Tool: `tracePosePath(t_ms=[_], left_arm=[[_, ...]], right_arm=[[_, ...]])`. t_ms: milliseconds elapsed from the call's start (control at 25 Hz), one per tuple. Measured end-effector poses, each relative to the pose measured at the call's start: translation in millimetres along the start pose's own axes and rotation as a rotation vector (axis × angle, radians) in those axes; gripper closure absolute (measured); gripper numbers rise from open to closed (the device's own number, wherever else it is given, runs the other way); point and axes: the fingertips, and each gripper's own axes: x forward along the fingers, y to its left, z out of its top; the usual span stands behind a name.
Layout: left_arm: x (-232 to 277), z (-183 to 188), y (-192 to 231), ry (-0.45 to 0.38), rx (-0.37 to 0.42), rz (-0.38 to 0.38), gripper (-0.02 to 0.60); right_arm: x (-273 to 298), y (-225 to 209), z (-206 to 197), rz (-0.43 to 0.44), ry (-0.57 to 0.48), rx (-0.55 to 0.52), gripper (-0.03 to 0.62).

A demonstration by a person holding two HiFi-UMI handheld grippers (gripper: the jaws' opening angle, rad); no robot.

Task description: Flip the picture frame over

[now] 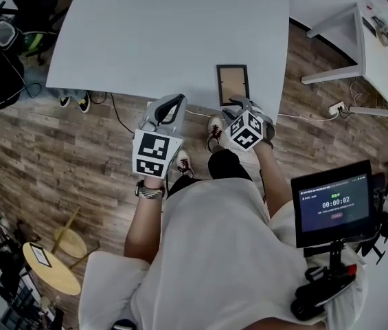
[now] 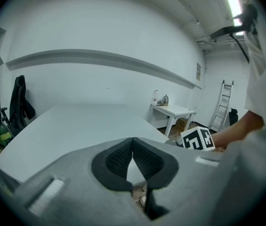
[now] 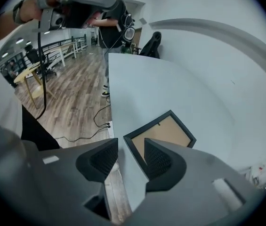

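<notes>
The picture frame (image 1: 233, 84) lies flat near the front edge of the white table (image 1: 166, 33), black rim around a brown backing that faces up. In the right gripper view the frame (image 3: 163, 131) sits just beyond the jaws, its near corner behind the right pad. My right gripper (image 1: 244, 104) (image 3: 131, 146) hovers over the table edge below the frame, open with nothing between its pads. My left gripper (image 1: 172, 102) (image 2: 133, 142) is off to the frame's left at the table edge, its tips touching, holding nothing.
A second white table (image 1: 379, 53) stands at the right. A screen on a stand (image 1: 334, 203) is beside my right hip. Cables (image 1: 121, 112) run over the wooden floor. A person in black (image 3: 111, 22) stands at the table's far end.
</notes>
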Motion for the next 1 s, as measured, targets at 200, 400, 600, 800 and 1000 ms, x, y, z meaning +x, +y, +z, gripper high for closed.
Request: tracePosePath(t_ms=[200, 400, 600, 800, 1000], left_arm=[[-6, -13, 5, 0.018, -0.025, 0.009, 0.577], [-10, -24, 6, 0.03, -0.046, 0.02, 0.577], [-9, -30, 5, 0.034, -0.055, 0.022, 0.577], [-6, -30, 5, 0.04, -0.056, 0.01, 0.577], [-3, -30, 2, 0.046, -0.047, 0.003, 0.577]], right_arm=[[9, 8, -2, -0.003, 0.072, -0.147, 0.411], [13, 18, -8, 0.017, 0.11, -0.213, 0.404], [14, 20, -9, -0.001, 0.114, -0.217, 0.404], [15, 20, -9, 0.001, 0.11, -0.192, 0.428], [17, 22, -15, 0.035, 0.123, -0.167, 0.372]])
